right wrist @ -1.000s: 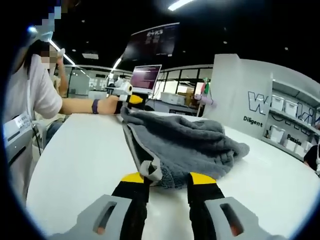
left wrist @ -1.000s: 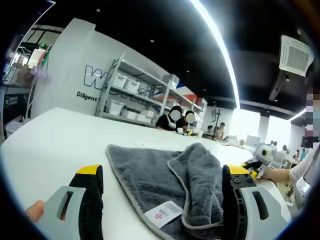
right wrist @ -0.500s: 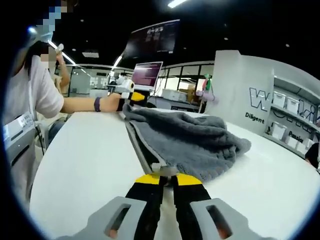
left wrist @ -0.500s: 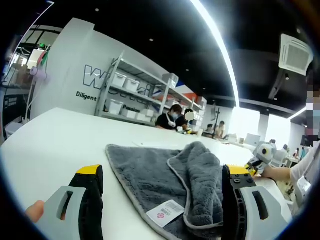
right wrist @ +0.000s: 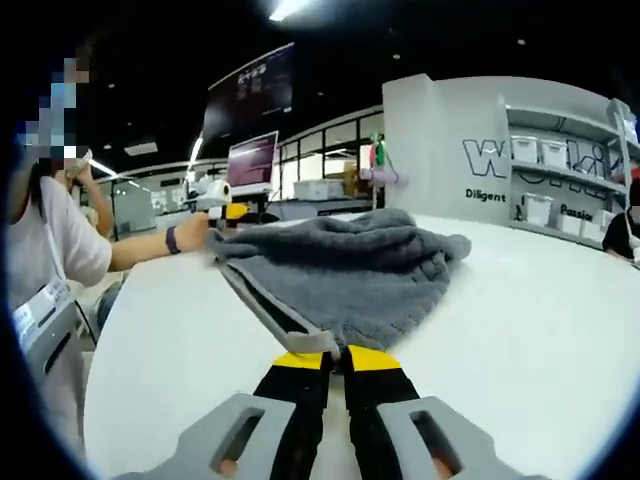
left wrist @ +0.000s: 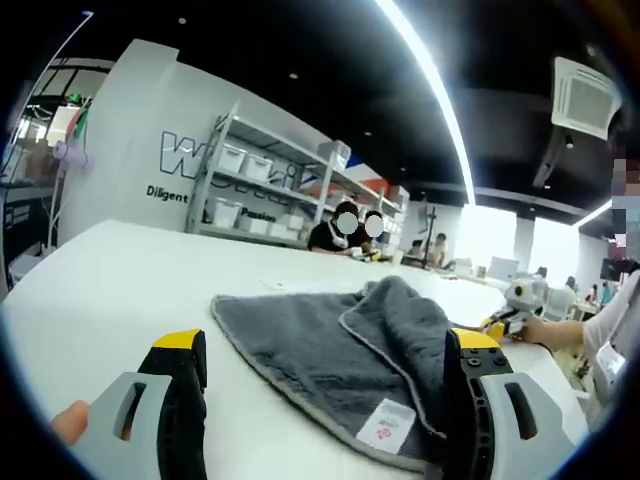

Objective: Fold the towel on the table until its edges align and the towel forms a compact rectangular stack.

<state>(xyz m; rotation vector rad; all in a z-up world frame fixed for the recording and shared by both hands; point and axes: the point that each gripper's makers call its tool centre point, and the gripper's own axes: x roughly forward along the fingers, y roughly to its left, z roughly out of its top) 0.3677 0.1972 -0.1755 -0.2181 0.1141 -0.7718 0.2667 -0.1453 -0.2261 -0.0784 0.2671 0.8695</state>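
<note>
The right tool [right wrist: 335, 358] is pinched tight on the near corner of the grey towel [right wrist: 345, 270]. The left tool [left wrist: 325, 350] stands wide apart — gripping nothing. The towel lies rumpled, partly folded over, on the white bench [left wrist: 100, 275].

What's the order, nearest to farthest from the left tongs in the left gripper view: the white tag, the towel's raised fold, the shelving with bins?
1. White tag, on the towel's near edge between the left tongs' open jaws, toward the right one.
2. Towel's raised fold, farther up, middle of the table.
3. Shelving with bins, against the far wall, beyond the table.
</note>
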